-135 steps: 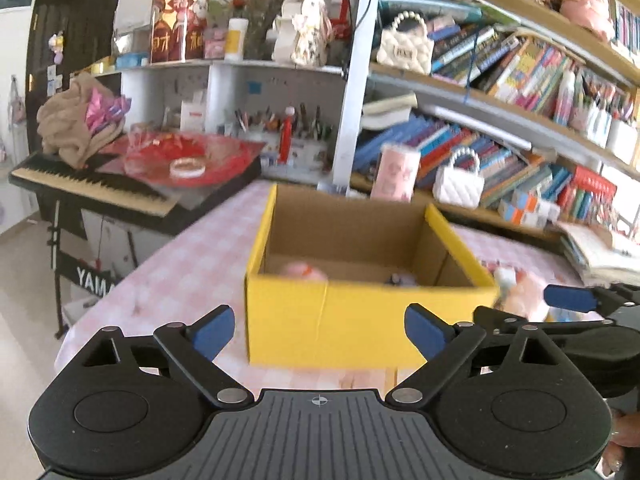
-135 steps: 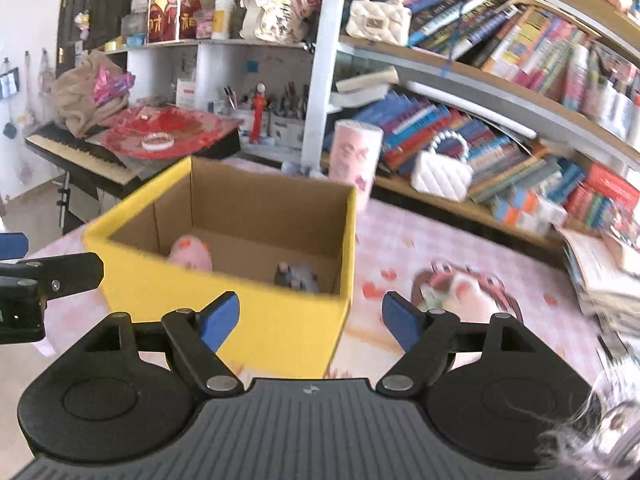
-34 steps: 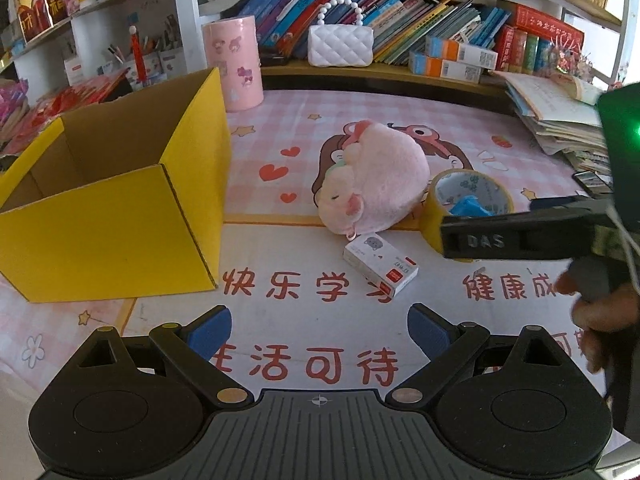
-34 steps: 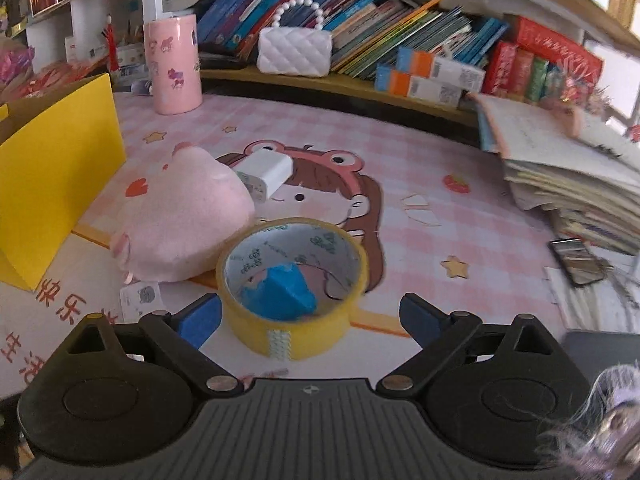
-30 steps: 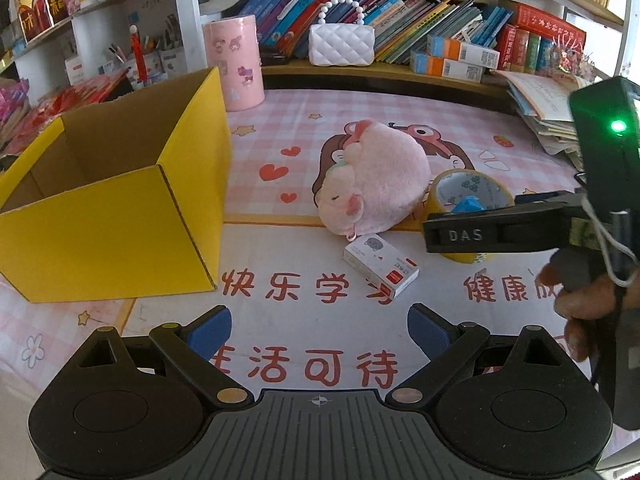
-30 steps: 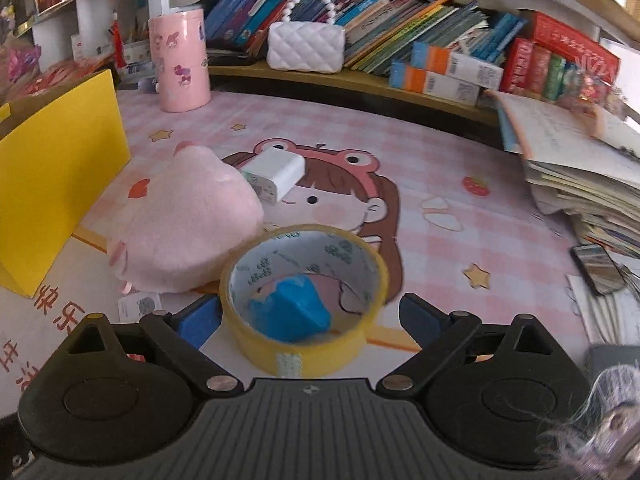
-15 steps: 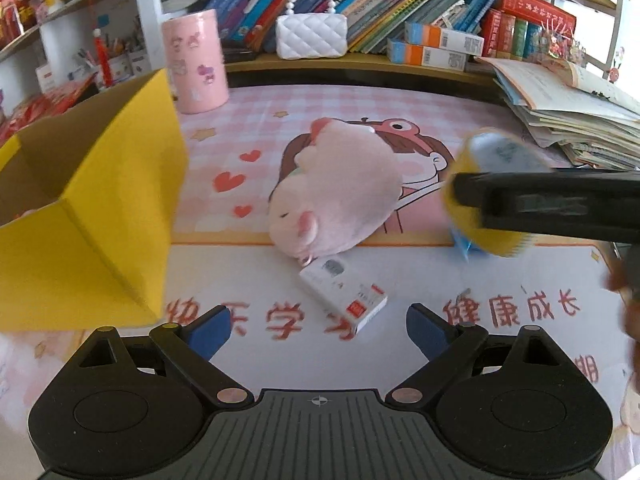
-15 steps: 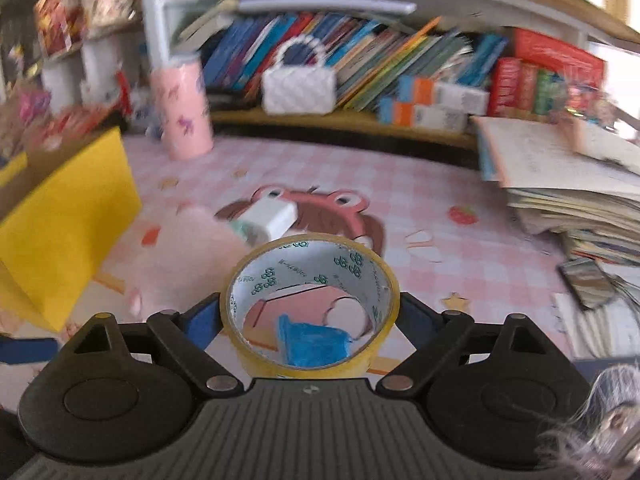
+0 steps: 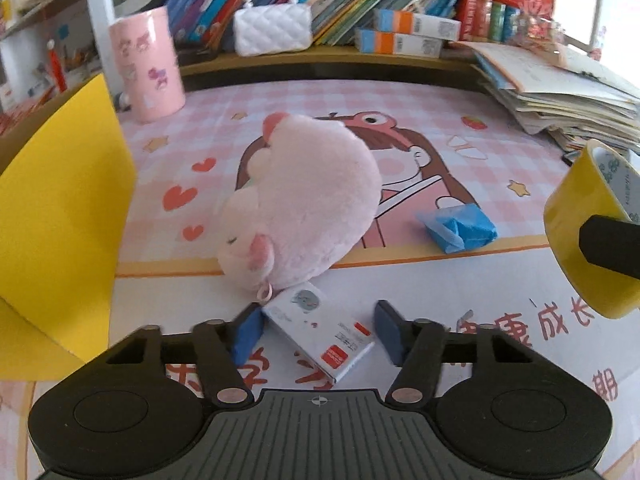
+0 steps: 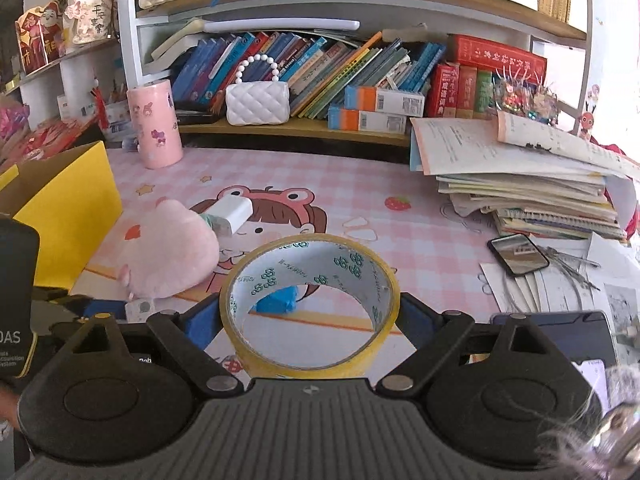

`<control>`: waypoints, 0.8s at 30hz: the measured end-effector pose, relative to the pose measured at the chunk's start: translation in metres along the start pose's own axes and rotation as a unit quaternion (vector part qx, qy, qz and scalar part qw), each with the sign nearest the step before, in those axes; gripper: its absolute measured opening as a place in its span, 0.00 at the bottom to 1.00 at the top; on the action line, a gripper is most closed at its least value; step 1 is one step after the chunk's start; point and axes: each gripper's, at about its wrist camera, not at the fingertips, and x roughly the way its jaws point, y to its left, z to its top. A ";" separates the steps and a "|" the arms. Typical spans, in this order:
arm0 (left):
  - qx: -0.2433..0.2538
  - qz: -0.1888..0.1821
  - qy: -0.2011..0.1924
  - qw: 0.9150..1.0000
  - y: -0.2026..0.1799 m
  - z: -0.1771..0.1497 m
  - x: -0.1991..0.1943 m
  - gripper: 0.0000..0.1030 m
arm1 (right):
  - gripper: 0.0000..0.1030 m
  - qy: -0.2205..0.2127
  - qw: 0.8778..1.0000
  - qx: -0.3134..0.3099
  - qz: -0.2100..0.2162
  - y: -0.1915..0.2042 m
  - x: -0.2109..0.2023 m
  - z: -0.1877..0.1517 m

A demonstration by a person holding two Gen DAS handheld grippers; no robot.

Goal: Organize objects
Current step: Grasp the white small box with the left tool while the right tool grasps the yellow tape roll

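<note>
The step in hand looks like a double pickup for the yellow box (image 9: 60, 216) at the left. Nearest, the right gripper (image 10: 310, 318) has its jaws closed on the yellow tape roll (image 10: 310, 304), 1 pad on each side of the ring, and the roll appears lifted off the desk (image 10: 420, 224). The left gripper (image 9: 318, 332) is down at the desk with its jaws part open around the small white carton (image 9: 320, 330); the left pad seems to touch the carton's corner, the right pad stands just beside it. Next, I judge, those jaws need to close squarely on the carton, which lies skewed between them, before both loads go left to the box.

Just beyond the carton lies the pink plush toy (image 9: 304, 196), touching its far corner. A crumpled blue packet (image 9: 458, 226) sits to its right.

The box interior is hidden in both views. The tape roll is cut off at the left view's right edge.
</note>
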 end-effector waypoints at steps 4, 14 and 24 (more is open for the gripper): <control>-0.010 -0.014 0.004 1.000 0.005 -0.004 -0.009 0.54 | 0.87 -0.005 1.000 -0.001 -0.003 0.006 -0.004 -0.001; -0.058 -0.027 -0.025 0.998 0.032 -0.019 -0.071 0.54 | 0.87 0.013 1.000 0.000 -0.007 0.038 -0.007 -0.007; -0.100 -0.005 -0.058 0.993 0.086 -0.045 -0.123 0.54 | 0.87 0.024 1.000 -0.010 0.013 0.091 -0.021 -0.016</control>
